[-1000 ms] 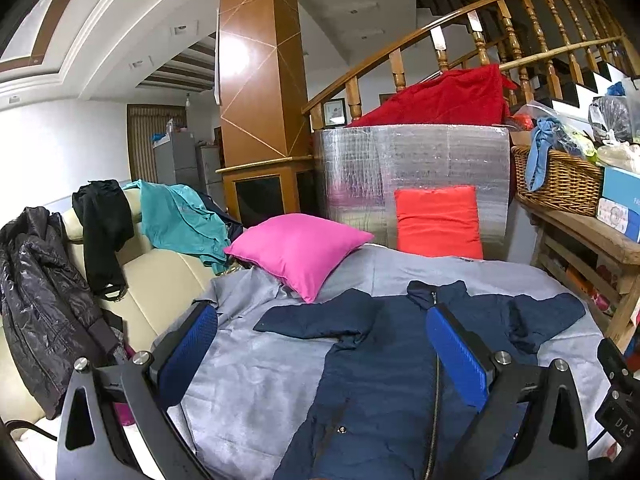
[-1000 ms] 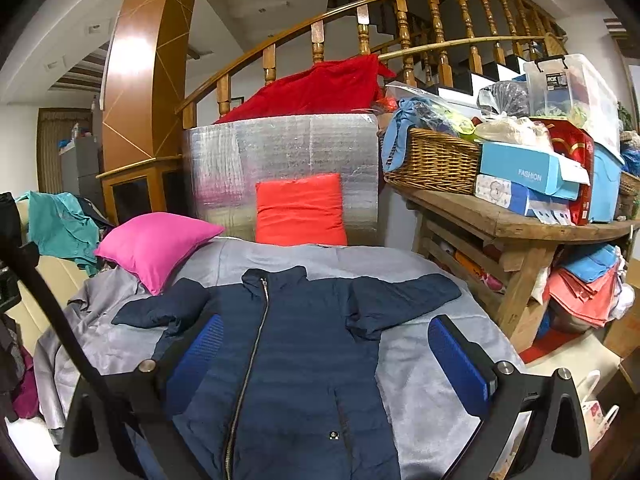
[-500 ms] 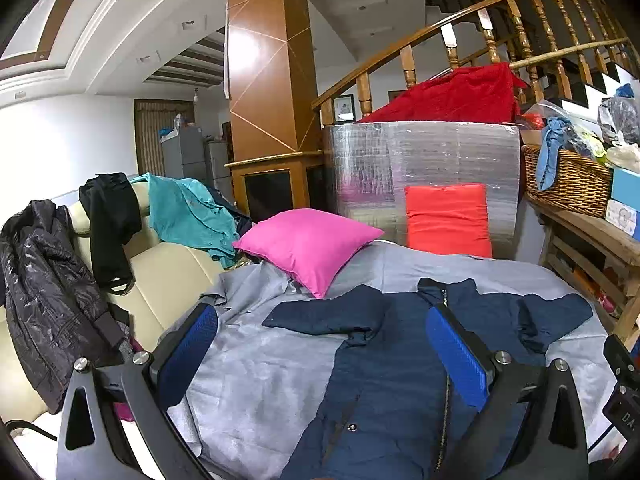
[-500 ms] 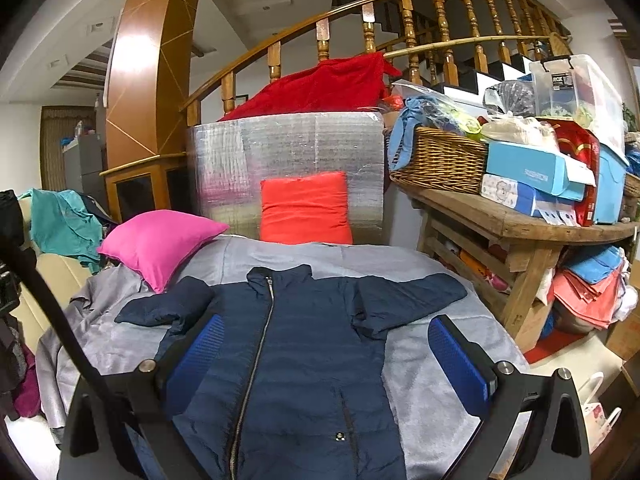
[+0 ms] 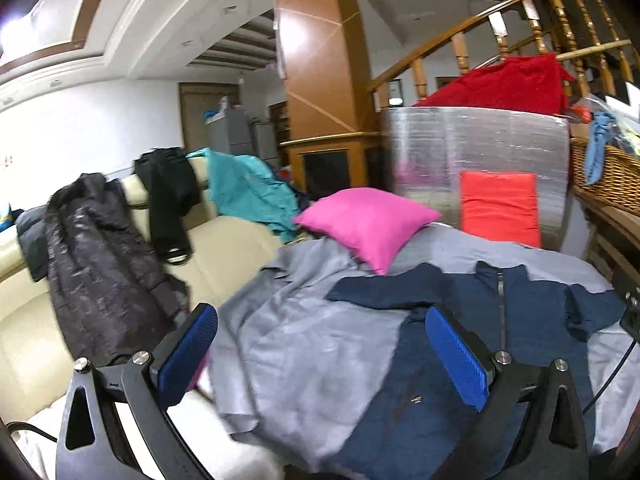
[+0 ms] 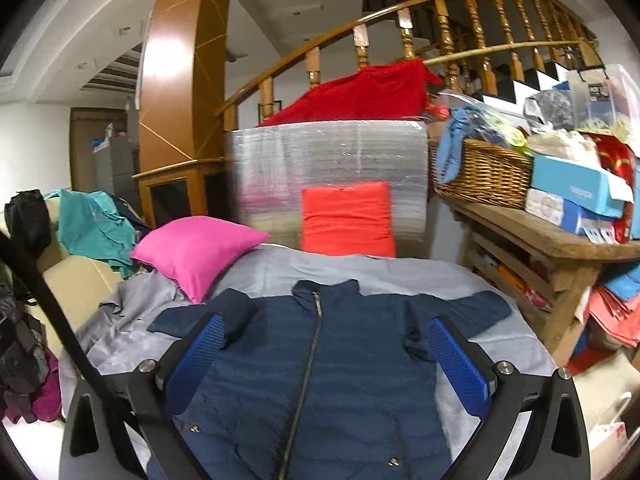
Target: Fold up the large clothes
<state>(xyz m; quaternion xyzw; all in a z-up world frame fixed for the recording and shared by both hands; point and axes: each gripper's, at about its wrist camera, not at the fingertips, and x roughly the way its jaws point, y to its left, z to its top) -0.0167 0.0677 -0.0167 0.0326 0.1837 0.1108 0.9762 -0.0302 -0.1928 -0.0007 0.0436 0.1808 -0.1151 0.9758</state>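
- The navy puffer jacket (image 6: 320, 368) lies face up and zipped on a grey sheet (image 6: 400, 272), collar pointing away from the cameras, quilted in fine horizontal channels with a dark zipper down the middle.
- Both sleeves spread sideways; the one on the left of the right wrist view is bent and bunched near a pink pillow (image 6: 196, 248), the other lies flatter toward the wooden shelf side.
- Small metal snaps show near the hem on both front panels.
- The left gripper (image 5: 320, 360) hangs above the jacket's left side and the bare sheet (image 5: 288, 344), its blue textured pads spread wide with nothing between them.
- The right gripper (image 6: 328, 364) hovers over the jacket's chest, fingers likewise wide apart and empty.
- The sheet is rumpled at its left edge, where it drapes toward a cream leather sofa (image 5: 224, 248).
- On the sofa back hang a shiny black padded coat (image 5: 100, 264), a black garment (image 5: 168, 196) and a teal one (image 5: 252, 192).
- Behind the jacket an orange-red cushion (image 6: 346, 220) leans against a silvery foil-wrapped block (image 6: 328, 152) topped by red fabric (image 6: 360, 92).
- To the right a wooden shelf (image 6: 552, 236) carries a wicker basket (image 6: 484, 176) and blue boxes (image 6: 572, 188), under a curved wooden banister (image 6: 440, 24).
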